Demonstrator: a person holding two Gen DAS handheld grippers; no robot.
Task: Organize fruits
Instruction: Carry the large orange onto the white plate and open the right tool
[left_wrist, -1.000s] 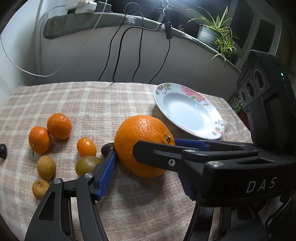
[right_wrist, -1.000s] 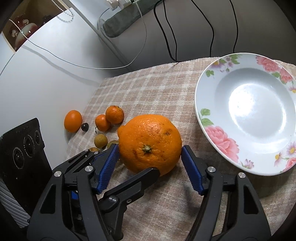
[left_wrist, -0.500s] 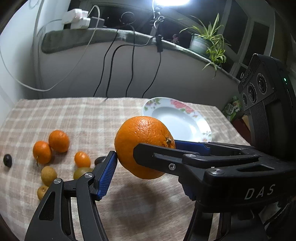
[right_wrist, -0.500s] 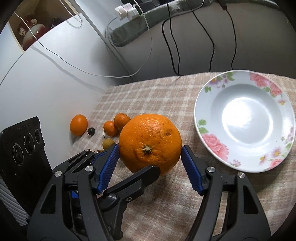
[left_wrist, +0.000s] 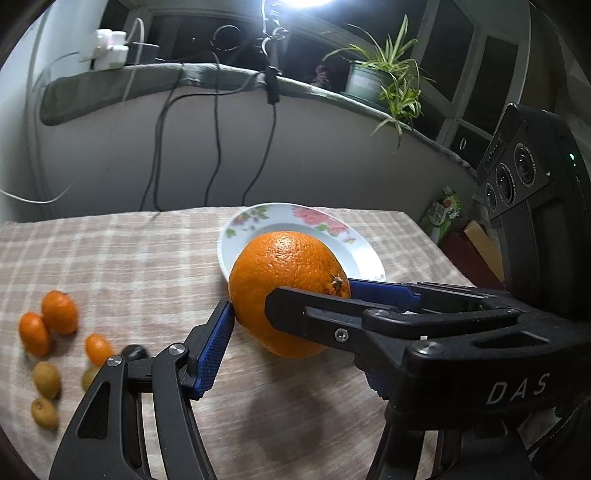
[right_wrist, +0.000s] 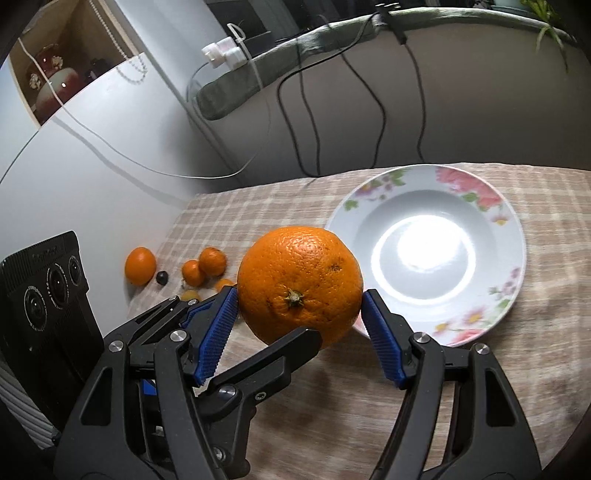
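A large orange (left_wrist: 288, 273) (right_wrist: 299, 269) hangs above the checked cloth with its shadow below it. Both grippers clamp it. My right gripper (right_wrist: 300, 295) presses a blue pad on each side of it. My left gripper (left_wrist: 295, 332) has its left pad (left_wrist: 216, 339) against the orange; its other finger is mostly hidden behind the right gripper's black finger (left_wrist: 332, 314). Just beyond the orange lies the white flowered plate (left_wrist: 314, 221) (right_wrist: 424, 206), with nothing in it. Several small fruits sit at the left: tangerines (left_wrist: 59, 312) (right_wrist: 212, 261), a kumquat (left_wrist: 98, 347), a dark one (left_wrist: 135, 352), yellowish ones (left_wrist: 46, 378).
Black cables (left_wrist: 218, 140) hang down the wall behind the table from a padded ledge with a power strip (left_wrist: 110, 55) and a potted plant (left_wrist: 373, 77). A white cabinet side (right_wrist: 92, 155) borders the table on the left. Boxes (left_wrist: 447, 210) stand past the right edge.
The orange has risen off the cloth in both grippers and moved toward the plate. The small fruits have fallen back to the left and look smaller.
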